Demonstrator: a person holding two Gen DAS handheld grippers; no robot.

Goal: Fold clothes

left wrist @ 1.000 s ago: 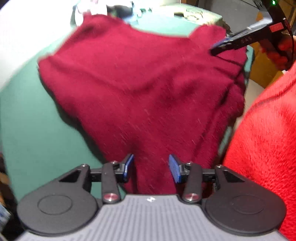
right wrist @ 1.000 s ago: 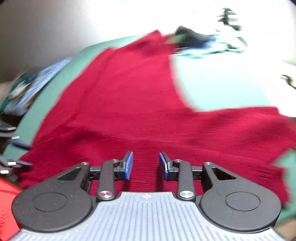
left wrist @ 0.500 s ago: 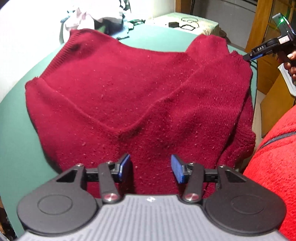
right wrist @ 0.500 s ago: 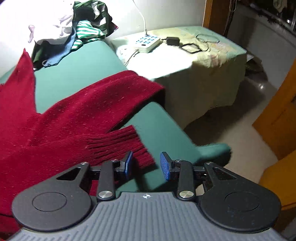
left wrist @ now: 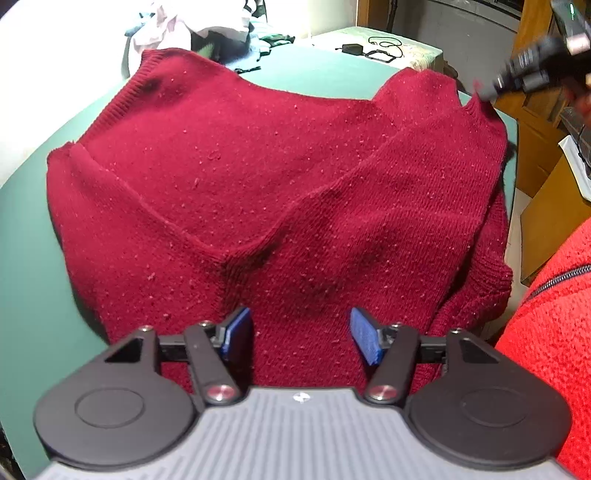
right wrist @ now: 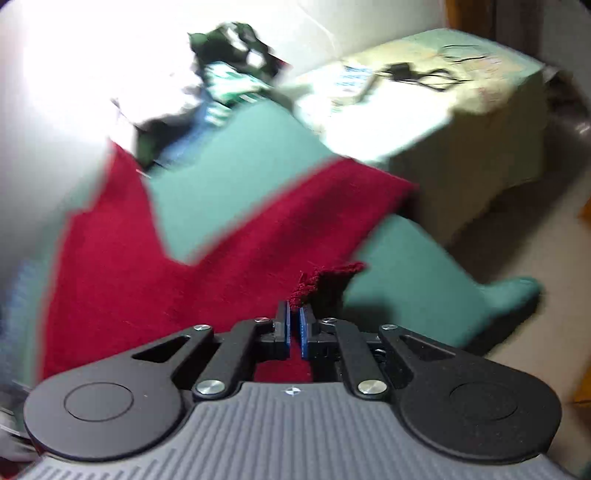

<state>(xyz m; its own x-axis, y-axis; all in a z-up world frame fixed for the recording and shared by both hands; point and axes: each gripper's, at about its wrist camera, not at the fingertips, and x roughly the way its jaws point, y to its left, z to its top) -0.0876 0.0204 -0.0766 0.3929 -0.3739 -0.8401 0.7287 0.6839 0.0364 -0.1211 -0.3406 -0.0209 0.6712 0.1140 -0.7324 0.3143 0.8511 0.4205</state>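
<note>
A dark red knitted sweater [left wrist: 258, 192] lies spread over a green table surface [left wrist: 26, 229], with one sleeve folded across the body and another part hanging over the edge near the person's red fleece jacket [left wrist: 550, 332]. The left gripper [left wrist: 302, 338] hovers just above the near part of the sweater, its jaws opening wide, and the blue pads [left wrist: 364, 339] press on nothing. The right gripper [right wrist: 293, 328] has its jaws pressed narrow on the ribbed cuff [right wrist: 325, 280] of the sweater at the table's edge; a pile of other clothes [left wrist: 207, 33] lies at the far side
</note>
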